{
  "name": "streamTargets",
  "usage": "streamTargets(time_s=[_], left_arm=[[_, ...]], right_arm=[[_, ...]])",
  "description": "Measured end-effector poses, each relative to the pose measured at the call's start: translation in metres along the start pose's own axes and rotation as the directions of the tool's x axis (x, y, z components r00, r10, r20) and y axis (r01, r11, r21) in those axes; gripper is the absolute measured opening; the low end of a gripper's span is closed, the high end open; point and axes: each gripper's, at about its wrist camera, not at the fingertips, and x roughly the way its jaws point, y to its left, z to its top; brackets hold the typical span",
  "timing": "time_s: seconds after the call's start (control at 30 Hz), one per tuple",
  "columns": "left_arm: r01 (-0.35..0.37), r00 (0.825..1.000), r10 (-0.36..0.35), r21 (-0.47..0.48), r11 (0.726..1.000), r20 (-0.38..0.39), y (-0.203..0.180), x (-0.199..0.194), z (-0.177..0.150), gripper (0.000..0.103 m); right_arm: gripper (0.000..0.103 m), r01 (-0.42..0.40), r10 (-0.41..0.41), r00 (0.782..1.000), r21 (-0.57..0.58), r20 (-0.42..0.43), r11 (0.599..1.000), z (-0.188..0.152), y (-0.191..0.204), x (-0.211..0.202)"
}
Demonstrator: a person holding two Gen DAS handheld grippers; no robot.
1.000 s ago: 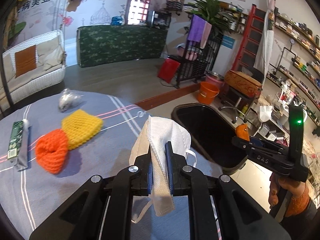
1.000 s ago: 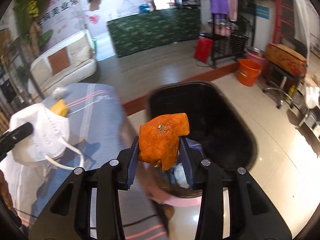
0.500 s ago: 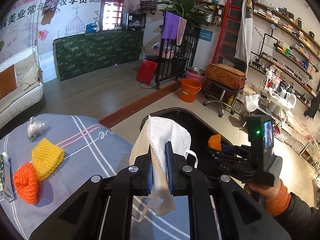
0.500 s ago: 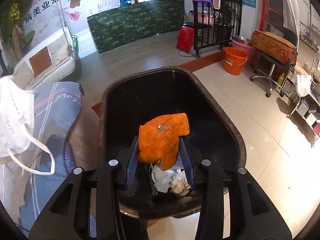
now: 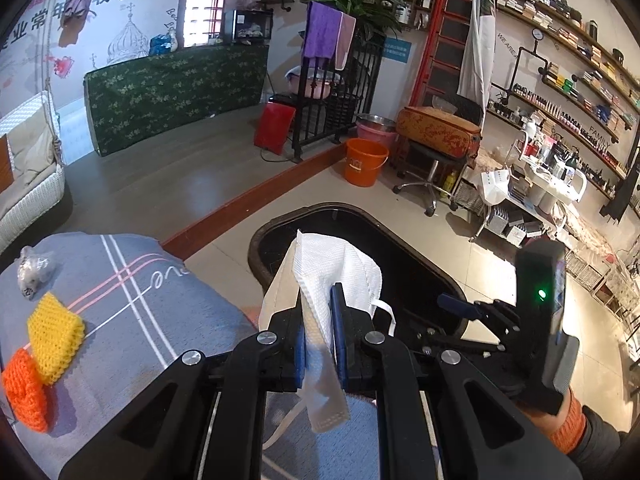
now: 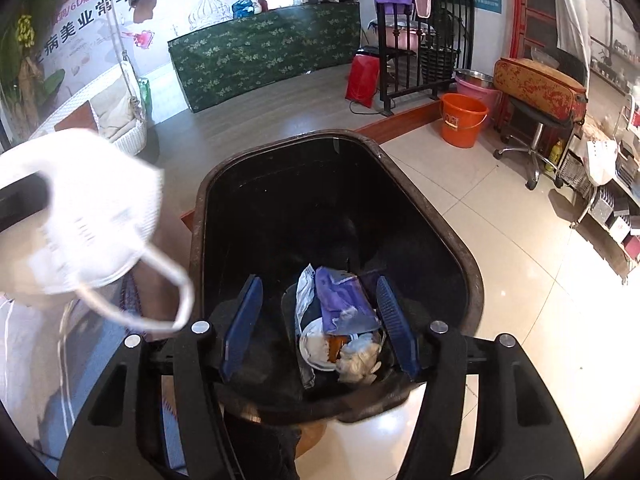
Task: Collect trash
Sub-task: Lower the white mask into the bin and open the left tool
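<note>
- Over on the left, on the grey striped tablecloth (image 5: 132,312), lie an orange knitted piece (image 5: 24,390), a yellow knitted piece (image 5: 54,334) touching it, and a crumpled clear wrapper (image 5: 34,270) further back.
- Next along, the left gripper (image 5: 319,338) has its fingers drawn narrow on a white face mask (image 5: 332,276): a folded, finely textured mask, pinched along its fold, one ear loop curling out at the right and its lower end hanging below the pads.
- That mask sits at the near-left rim of the black trash bin (image 6: 460,256), which stands on the pale tiled floor beside the table.
- Over the bin, the right gripper (image 6: 320,320) has just been opening; its blue pads stand apart with nothing between them.
- Down in the bin lie a purple wrapper (image 6: 340,300), white crumpled tissue (image 6: 358,356) and an orange scrap (image 6: 335,346).
- Further right stands an orange bucket (image 5: 365,160).
</note>
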Motion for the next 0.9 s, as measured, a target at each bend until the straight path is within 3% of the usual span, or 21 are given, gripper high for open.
streamTargets(time_s=[0.4,0.73,0.83,0.9], left_arm=[[0.058,0.996,-0.057,0.014,0.998,-0.073,-0.029,0.049,0.012,0.012],[0.077,0.989,-0.071,0.040,0.996,-0.131,-0.046,0.075,0.015,0.012],[0.081,0.984,-0.072,0.051,0.995,-0.164,-0.052,0.083,0.015,0.027],[0.081,0.984,-0.072,0.054,0.995,-0.162,-0.052,0.084,0.015,0.051]], right_arm=[[0.060,0.010,-0.012,0.999,0.063,0.036,0.998,-0.022,-0.026,-0.051],[0.060,0.039,-0.043,0.999,0.113,0.027,0.993,-0.030,-0.050,-0.064],[0.060,0.043,-0.046,0.999,0.119,0.028,0.992,-0.031,-0.050,-0.065],[0.060,0.041,-0.044,0.999,0.124,0.025,0.991,-0.030,-0.051,-0.063]])
